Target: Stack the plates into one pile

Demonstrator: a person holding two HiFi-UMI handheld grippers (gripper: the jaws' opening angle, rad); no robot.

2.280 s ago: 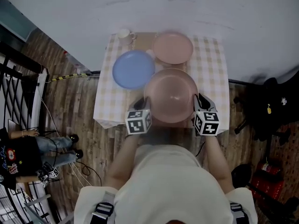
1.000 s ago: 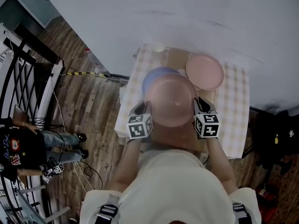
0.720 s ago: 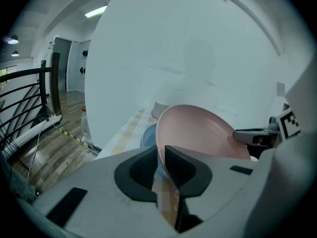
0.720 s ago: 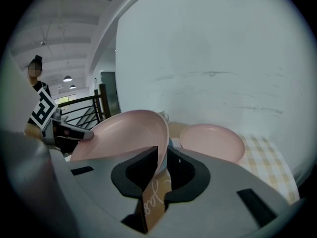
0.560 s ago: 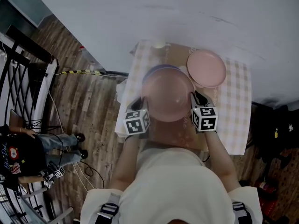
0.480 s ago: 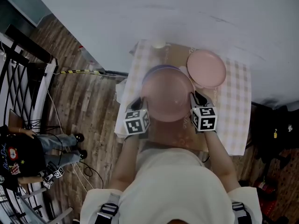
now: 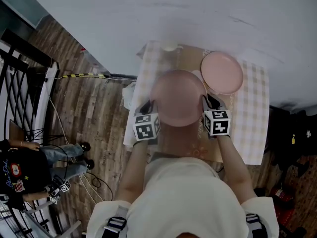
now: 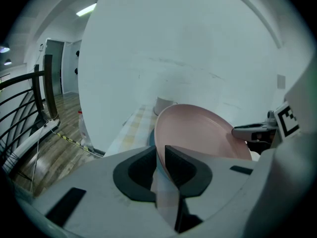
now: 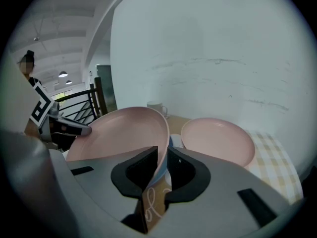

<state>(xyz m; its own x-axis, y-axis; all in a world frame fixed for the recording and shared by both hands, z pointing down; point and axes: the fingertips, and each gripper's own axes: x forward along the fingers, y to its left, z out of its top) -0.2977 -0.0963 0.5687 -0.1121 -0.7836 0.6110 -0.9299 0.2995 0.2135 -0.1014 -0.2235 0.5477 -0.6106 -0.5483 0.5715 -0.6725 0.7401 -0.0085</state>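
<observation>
I hold a large pink plate (image 7: pixel 177 97) level between both grippers. My left gripper (image 7: pixel 148 105) is shut on its left rim (image 8: pixel 159 155). My right gripper (image 7: pixel 207 101) is shut on its right rim (image 9: pixel 162 155). The plate hangs over the blue plate, which the head view hides almost entirely. Only a sliver of the blue plate (image 9: pixel 170 143) shows under the held rim in the right gripper view. A second pink plate (image 7: pixel 222 72) lies on the table to the right, also seen at the pink plate (image 9: pixel 218 140).
The table carries a checked cloth (image 7: pixel 252 133) and stands against a white wall. A white cup (image 7: pixel 170 47) sits at its far edge. A black railing (image 7: pixel 20 83) and a standing person (image 7: pixel 20 167) are at the left, dark bags (image 7: pixel 297 148) at the right.
The held pink plate has moved left and down over the blue plate. The blue rim that showed beyond it earlier is now covered. Both grippers kept their hold.
</observation>
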